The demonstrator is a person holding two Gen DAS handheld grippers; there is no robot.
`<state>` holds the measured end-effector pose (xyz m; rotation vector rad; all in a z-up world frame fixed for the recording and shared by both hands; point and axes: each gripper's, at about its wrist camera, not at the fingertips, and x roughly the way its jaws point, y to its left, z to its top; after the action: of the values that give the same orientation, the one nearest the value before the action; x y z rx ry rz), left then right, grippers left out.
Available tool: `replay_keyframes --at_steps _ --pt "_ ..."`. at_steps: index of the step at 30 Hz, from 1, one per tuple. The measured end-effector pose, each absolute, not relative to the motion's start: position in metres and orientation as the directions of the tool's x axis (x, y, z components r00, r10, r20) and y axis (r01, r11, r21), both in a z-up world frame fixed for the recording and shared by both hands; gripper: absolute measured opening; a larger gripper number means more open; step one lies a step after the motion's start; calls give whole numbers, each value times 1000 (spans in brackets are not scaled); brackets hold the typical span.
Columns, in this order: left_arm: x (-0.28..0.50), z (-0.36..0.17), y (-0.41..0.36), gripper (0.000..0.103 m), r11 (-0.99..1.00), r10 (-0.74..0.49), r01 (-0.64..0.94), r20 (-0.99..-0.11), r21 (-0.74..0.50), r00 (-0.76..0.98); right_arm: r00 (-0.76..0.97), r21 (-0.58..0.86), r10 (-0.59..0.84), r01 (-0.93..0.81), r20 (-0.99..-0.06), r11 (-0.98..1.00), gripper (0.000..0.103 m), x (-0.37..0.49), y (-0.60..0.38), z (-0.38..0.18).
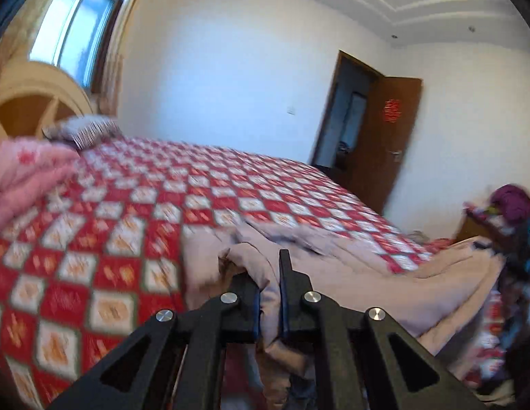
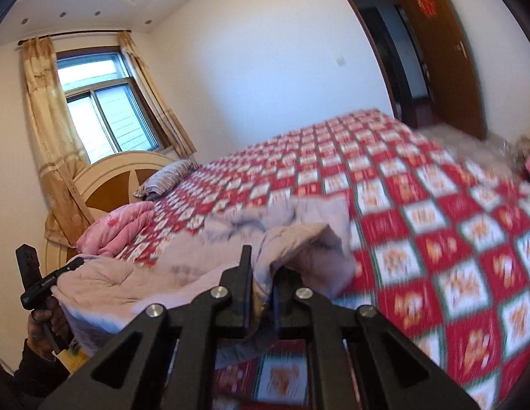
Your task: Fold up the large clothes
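Observation:
A large pale mauve padded garment lies bunched on the near side of a bed with a red and white checked cover. My left gripper is shut on a fold of the garment, cloth pinched between its jaws and hanging below. My right gripper is shut on another edge of the same garment, held slightly above the bed. The left gripper's body shows at the far left of the right wrist view, held in a hand.
A pink quilt and a striped pillow lie by the wooden headboard. A window with curtains is behind it. An open brown door is on the far wall. Clutter with purple cloth stands at right.

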<state>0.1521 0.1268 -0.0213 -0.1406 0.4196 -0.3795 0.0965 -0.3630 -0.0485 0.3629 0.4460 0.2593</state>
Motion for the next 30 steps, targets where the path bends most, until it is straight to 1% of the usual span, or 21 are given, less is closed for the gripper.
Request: replay_keyframes --at_steps 2,4,6,8,9,10,11,12,13,16,19,20,21,22,23,25,26,28,30 --pt "193 -27 125 14 923 -380 324 -363 -208 851 873 391 317 -162 -372 906 11 138 -362 -41" --pt "235 -33 121 15 929 -364 297 -397 -221 843 878 379 297 -147 -376 914 11 173 -359 -39" --pt "274 -37 126 18 905 -397 278 -405 -323 823 875 408 296 -128 -383 904 11 213 -359 -39" --pt "303 -39 137 33 845 -457 262 -373 -467 808 875 416 277 -98 -396 904 11 252 -361 -39" --pt "321 -39 141 63 827 -460 237 -370 -510 808 870 433 282 -89 -405 897 11 272 -364 -41" --pt "332 -36 144 98 846 -405 191 -366 -498 838 865 440 282 -81 -415 894 11 288 -367 -44" --pt "338 -32 146 102 878 -310 127 -347 -461 885 864 436 270 -66 -424 897 11 300 -369 -46" --pt "342 -30 146 102 891 -262 94 -333 -443 906 862 430 243 -33 -444 902 11 321 -371 -52" --pt "355 -30 149 102 897 -242 78 -337 -435 910 853 437 241 -16 -464 899 11 340 -372 -58" --pt "392 -43 145 102 914 -172 -20 -431 -406 886 831 455 233 27 -505 890 14 386 -376 -81" --pt "407 -64 132 102 925 -102 -102 -497 -366 861 803 451 220 67 -553 890 29 436 -372 -103" --pt "411 -73 122 102 935 -58 -138 -524 -328 850 794 449 202 97 -573 888 41 453 -370 -111" --pt "408 -77 119 102 939 -44 -146 -530 -311 847 788 457 199 115 -583 882 61 461 -370 -116" --pt "408 -84 108 102 949 -36 -141 -539 -283 841 778 473 207 129 -593 871 74 473 -369 -124" --pt "406 -89 99 102 959 -20 -140 -554 -246 832 779 479 206 135 -593 868 94 479 -368 -129" --pt "402 -94 85 102 976 22 -141 -563 -168 826 791 469 181 146 -584 871 96 478 -364 -130" --pt "395 -95 72 102 985 57 -138 -556 -105 830 789 448 175 138 -589 883 96 473 -359 -128" --pt "384 -94 52 102 994 66 -102 -511 -41 857 782 370 146 114 -606 922 96 458 -340 -123" --pt "370 -92 22 102 997 61 -38 -447 60 892 783 283 150 34 -603 959 96 437 -311 -118"
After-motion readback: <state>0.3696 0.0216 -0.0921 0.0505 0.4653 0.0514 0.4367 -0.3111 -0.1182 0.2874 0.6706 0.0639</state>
